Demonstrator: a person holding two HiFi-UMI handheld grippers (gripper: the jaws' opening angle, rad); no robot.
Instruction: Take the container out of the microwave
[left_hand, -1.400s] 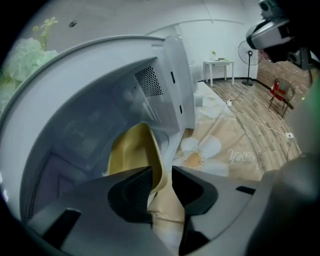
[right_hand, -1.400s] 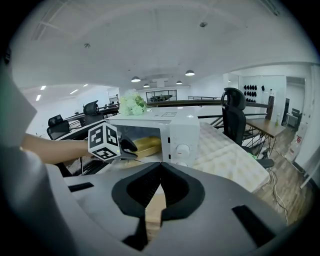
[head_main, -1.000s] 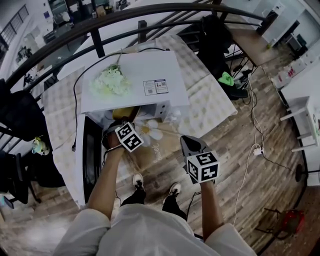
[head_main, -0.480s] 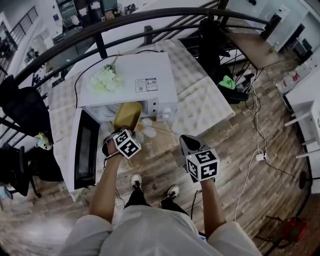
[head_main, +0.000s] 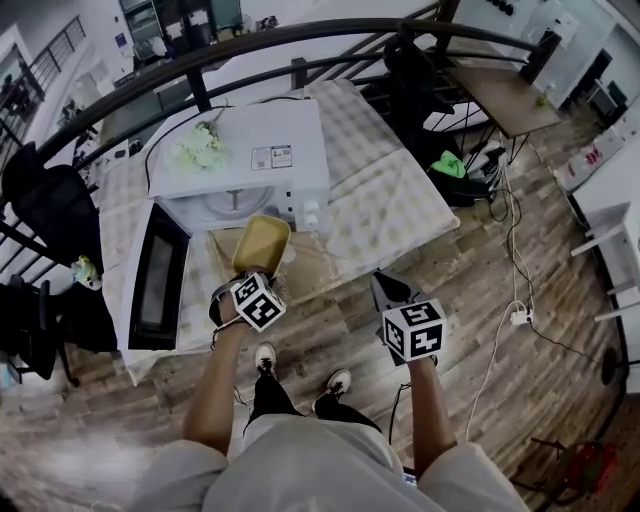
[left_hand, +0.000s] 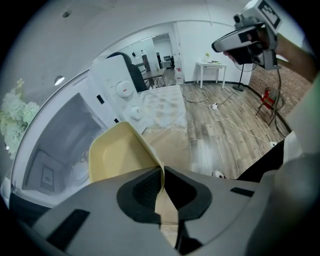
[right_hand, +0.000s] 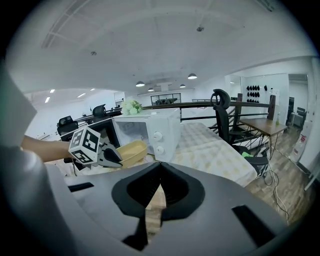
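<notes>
In front of you, the surface (head_main: 400, 215) lies under a pale patterned cloth (head_main: 355, 125); the white microwave (head_main: 245, 150) stands on it toward your left, door (head_main: 155, 290) swung open.

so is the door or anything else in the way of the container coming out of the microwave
Nothing visible. The container, gripped by its rim in the left hand-held gripper, is already clear of the microwave opening, and the door is swung wide to the side, apart from it.
</notes>
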